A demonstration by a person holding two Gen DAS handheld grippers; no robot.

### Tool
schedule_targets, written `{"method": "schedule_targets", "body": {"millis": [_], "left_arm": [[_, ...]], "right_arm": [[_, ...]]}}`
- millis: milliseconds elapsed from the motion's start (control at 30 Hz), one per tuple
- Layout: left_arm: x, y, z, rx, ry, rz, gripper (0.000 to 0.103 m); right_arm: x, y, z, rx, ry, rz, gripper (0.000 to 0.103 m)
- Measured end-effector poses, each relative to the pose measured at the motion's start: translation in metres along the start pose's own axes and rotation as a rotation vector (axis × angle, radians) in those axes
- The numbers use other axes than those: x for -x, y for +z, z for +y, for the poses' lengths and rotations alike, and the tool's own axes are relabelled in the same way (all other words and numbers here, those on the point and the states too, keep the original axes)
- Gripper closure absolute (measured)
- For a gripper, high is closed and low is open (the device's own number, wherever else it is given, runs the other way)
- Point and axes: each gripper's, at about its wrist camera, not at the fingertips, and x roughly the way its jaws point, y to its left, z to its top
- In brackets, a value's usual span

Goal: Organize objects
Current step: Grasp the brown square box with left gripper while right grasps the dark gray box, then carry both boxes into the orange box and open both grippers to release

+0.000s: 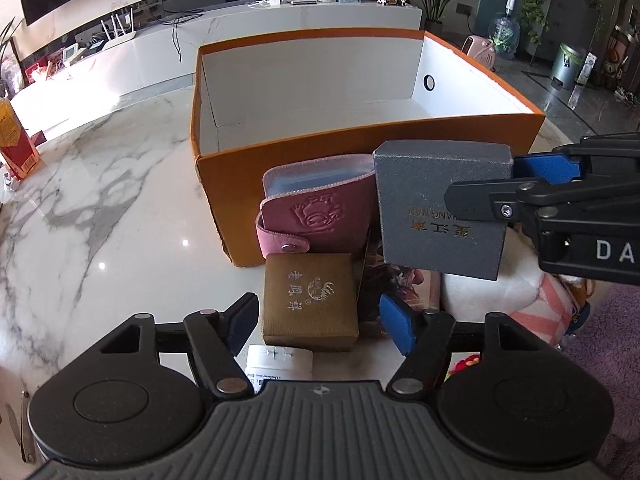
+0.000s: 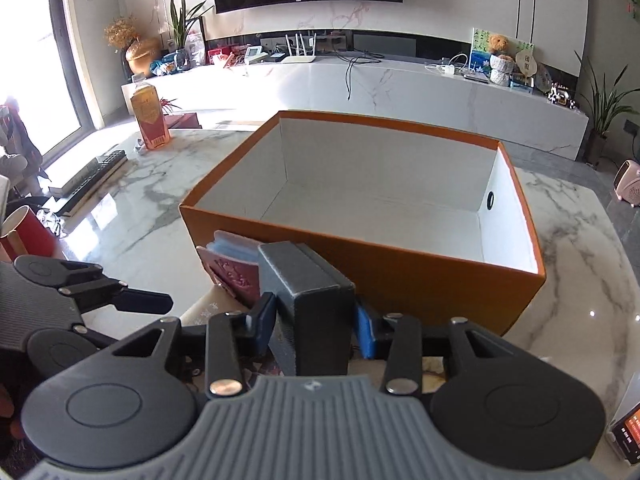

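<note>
**Grey box up, orange box empty: watch the carry**

R gripper [image 2: 314,322] pinches the grey gift box [image 2: 308,300] by its two sides, pads pressed on it, box lifted w/ nothing seen under it, just in front of the orange storage box [image 2: 400,276], which is empty inside. L gripper [image 1: 318,320] has fingers spread wide around the brown jewellery box [image 1: 310,300], pads not touching it; that box sits on the marble table [image 1: 120,200] beside the pink card holder [image 1: 316,208], which leans on the orange wall.

Risks, as I judge: grey box looks smooth-sided, so it could slip or twist if tilted. Too low a carry could catch the orange rim. L closing off-centre could shove the brown box into the card holder and tip it.
</note>
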Motion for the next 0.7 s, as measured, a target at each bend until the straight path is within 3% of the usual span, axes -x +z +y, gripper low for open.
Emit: {"method": "schedule_targets", "body": {"millis": [200, 400, 700], "left_arm": [[-0.017, 0.001, 0.005, 0.018, -0.013, 0.046, 0.024], [-0.024, 0.001, 0.008, 0.046, -0.016, 0.072, 0.034], [0.001, -0.004, 0.008, 0.068, -0.013, 0.015, 0.035]], "right_arm": [[-0.009, -0.005, -0.010, -0.056, 0.048, 0.021, 0.058], [-0.011, -0.007, -0.021, -0.128, 0.103, 0.025, 0.057], [-0.003, -0.003, -0.028, -0.166, 0.108, 0.007, 0.060]]}}
